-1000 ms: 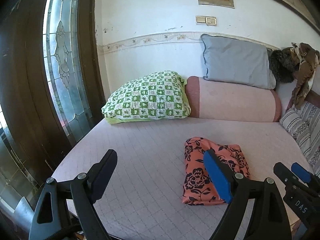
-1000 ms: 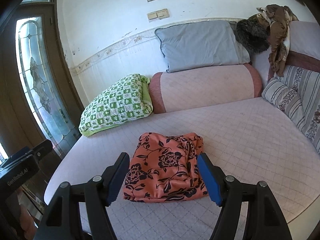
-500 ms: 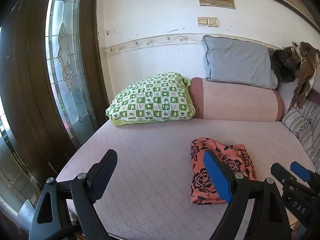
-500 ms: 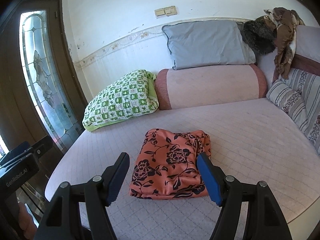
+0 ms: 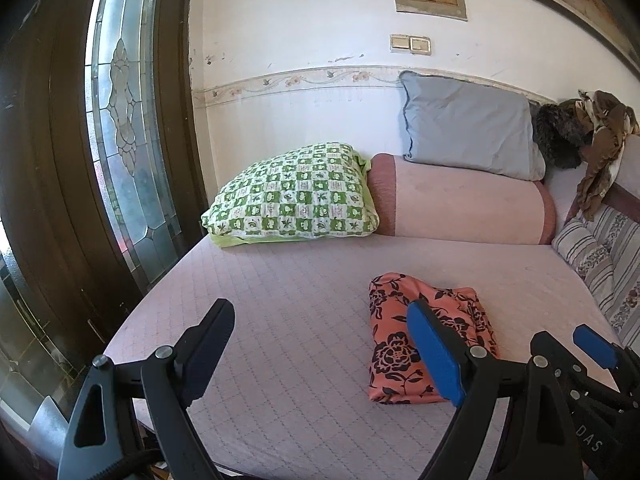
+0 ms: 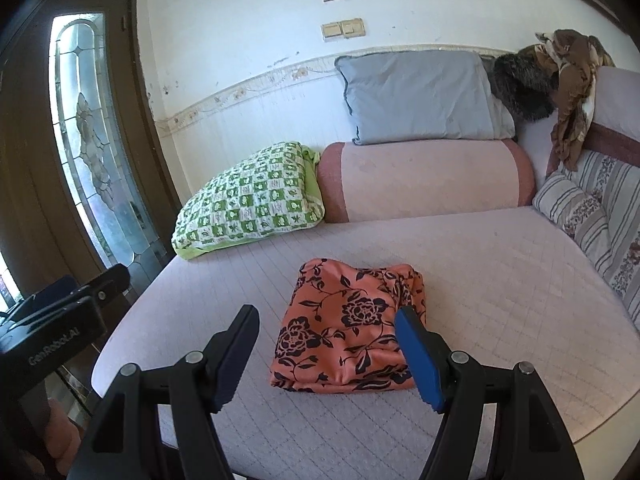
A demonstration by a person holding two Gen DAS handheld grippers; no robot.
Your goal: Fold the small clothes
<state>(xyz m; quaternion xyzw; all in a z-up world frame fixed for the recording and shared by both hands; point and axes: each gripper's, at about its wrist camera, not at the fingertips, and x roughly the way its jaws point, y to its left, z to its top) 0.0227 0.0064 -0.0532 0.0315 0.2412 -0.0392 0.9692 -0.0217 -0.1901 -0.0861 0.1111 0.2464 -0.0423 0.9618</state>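
Note:
A folded orange garment with black flowers (image 6: 352, 328) lies flat on the pink quilted bed (image 6: 500, 280). My right gripper (image 6: 326, 326) hangs open just in front of and above it, nothing between its fingers. In the left wrist view the same orange garment (image 5: 404, 344) shows to the right, partly behind the blue pad. My left gripper (image 5: 320, 322) is open and empty, over the bare quilt left of the garment. The right gripper (image 5: 592, 344) shows at that view's right edge; the left gripper (image 6: 76, 292) shows at the right wrist view's left edge.
A green checked pillow (image 5: 296, 200), a pink bolster (image 5: 460, 204) and a grey pillow (image 5: 464, 132) line the wall at the bed's head. Striped cushions (image 6: 592, 216) and brown cloth (image 6: 568, 80) stand on the right. A glass-panelled door (image 5: 124, 120) is on the left.
Both grippers have drawn back from the garment, which now looks smaller and farther away. It lies unmoved on the bed, and the jaws have kept their openings.

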